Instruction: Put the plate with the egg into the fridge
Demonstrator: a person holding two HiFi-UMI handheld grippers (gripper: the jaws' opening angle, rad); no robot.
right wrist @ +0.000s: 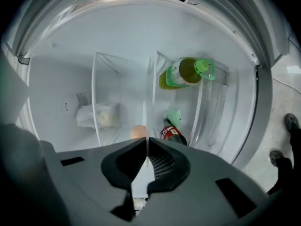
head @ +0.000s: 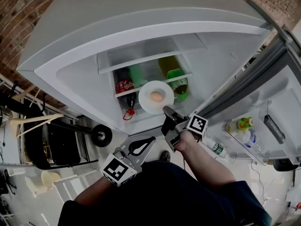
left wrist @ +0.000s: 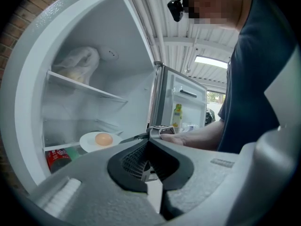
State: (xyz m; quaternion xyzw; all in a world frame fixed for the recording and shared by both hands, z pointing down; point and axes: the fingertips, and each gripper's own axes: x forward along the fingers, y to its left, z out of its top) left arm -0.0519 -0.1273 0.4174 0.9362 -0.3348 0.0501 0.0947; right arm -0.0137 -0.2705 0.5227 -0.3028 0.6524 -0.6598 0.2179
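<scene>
A white plate (head: 149,102) carrying a brown egg (head: 156,96) is at the front of a fridge shelf (head: 181,77), over the bottles there. My right gripper (head: 167,110) is shut on the plate's near rim. In the right gripper view the plate (right wrist: 147,147) runs edge-on between the jaws, with the egg (right wrist: 138,132) just beyond the right gripper (right wrist: 147,139). My left gripper (head: 153,138) hangs lower, outside the fridge, shut and empty. The left gripper view shows the plate (left wrist: 89,144), the egg (left wrist: 104,139) and the right gripper (left wrist: 160,130) beyond the left gripper (left wrist: 149,140).
A green-capped bottle (head: 176,81) and a cola bottle (head: 126,86) stand in the fridge. A bagged item (left wrist: 77,62) lies on an upper shelf. The open door (head: 263,98) at the right holds bottles (head: 240,125). A wheeled cart (head: 101,134) stands to the left.
</scene>
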